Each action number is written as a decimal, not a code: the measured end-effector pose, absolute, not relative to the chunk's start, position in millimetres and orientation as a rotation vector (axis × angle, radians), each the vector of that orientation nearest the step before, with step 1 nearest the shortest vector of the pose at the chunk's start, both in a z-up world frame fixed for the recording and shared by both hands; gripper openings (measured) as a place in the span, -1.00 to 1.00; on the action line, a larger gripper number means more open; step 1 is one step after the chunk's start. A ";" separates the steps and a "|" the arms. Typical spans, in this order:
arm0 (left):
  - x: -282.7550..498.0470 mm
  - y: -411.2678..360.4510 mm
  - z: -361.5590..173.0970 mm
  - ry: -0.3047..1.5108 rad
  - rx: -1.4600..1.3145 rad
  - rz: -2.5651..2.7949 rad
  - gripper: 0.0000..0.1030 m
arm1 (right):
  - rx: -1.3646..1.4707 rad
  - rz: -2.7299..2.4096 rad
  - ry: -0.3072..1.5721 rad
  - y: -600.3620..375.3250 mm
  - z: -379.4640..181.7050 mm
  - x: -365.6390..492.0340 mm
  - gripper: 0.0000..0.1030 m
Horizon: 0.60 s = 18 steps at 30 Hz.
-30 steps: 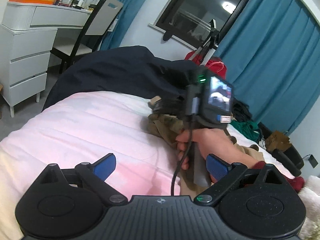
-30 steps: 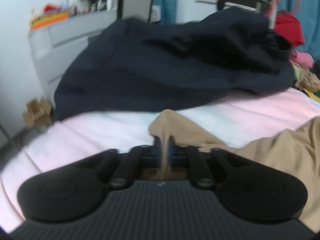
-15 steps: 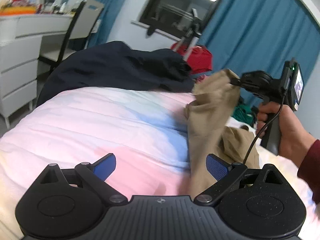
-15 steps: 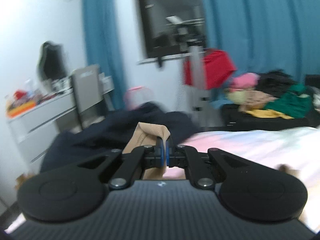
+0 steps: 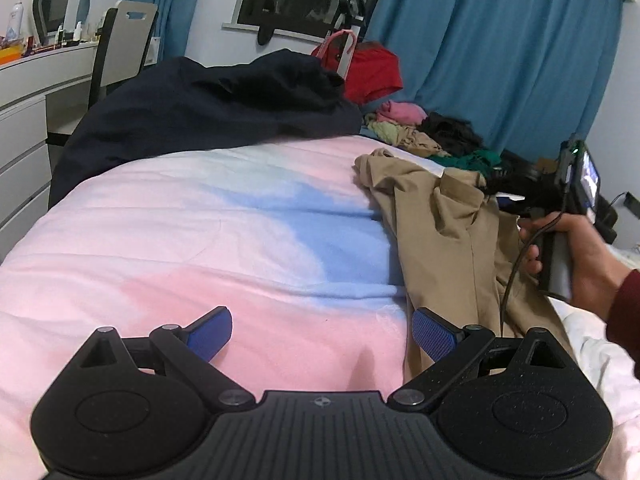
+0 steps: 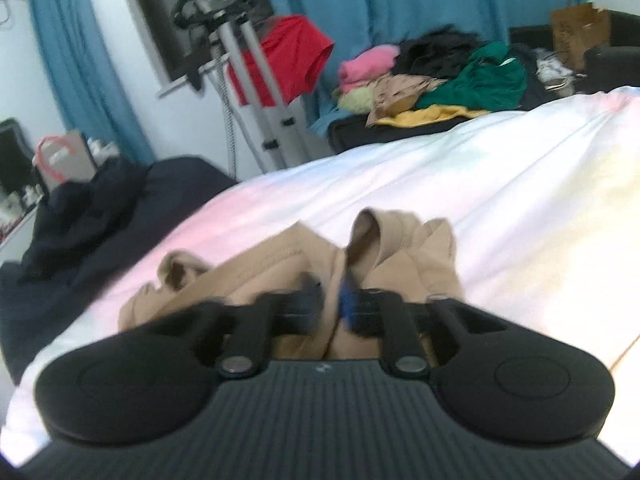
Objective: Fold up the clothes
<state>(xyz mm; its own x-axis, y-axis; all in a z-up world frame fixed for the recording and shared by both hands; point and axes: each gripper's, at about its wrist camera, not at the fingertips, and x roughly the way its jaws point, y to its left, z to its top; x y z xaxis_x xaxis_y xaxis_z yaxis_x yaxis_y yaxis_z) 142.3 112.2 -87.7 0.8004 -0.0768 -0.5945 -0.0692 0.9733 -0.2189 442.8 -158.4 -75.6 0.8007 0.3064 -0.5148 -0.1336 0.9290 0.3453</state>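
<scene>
Bedroom, pink-blue duvet [image 5: 240, 240]: tan garment [image 5: 440, 236] lies rumpled at its right side, unfolded. Right gripper [image 6: 330, 306] opening, cloth between jaws; left gripper [image 5: 322, 330] spread, empty. Folding barely begun

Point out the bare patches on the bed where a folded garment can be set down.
Bare: the quilt between the dark blanket and the left gripper, left of the tan garment. Crowded: the right side, where the right gripper is opening over tan cloth.

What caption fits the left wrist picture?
Open left gripper hovers over the pink bed beside tan trousers.
</scene>
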 end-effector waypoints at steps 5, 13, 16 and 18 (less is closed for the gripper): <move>140.2 111.3 -85.5 0.642 -0.226 -0.028 0.90 | 0.298 0.308 0.540 -150.1 -46.4 395.4 0.65; 112.3 107.5 -68.7 0.614 -0.231 -0.089 0.90 | 0.253 0.363 0.452 -157.4 3.0 247.0 0.65; 96.4 102.6 -60.5 0.601 -0.204 -0.109 0.90 | 0.201 0.346 0.425 -162.9 16.0 177.6 0.65; 84.8 98.1 -56.2 0.603 -0.187 -0.136 0.90 | 0.183 0.340 0.418 -167.5 20.8 132.3 0.65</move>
<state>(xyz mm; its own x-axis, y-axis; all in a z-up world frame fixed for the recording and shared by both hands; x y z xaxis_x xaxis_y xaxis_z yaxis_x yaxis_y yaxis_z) 84.8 98.1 -56.2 0.8154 -0.1809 -0.5500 0.0717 0.9742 -0.2141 132.3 -167.5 20.8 0.8588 0.3589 -0.3655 -0.2846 0.9276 0.2419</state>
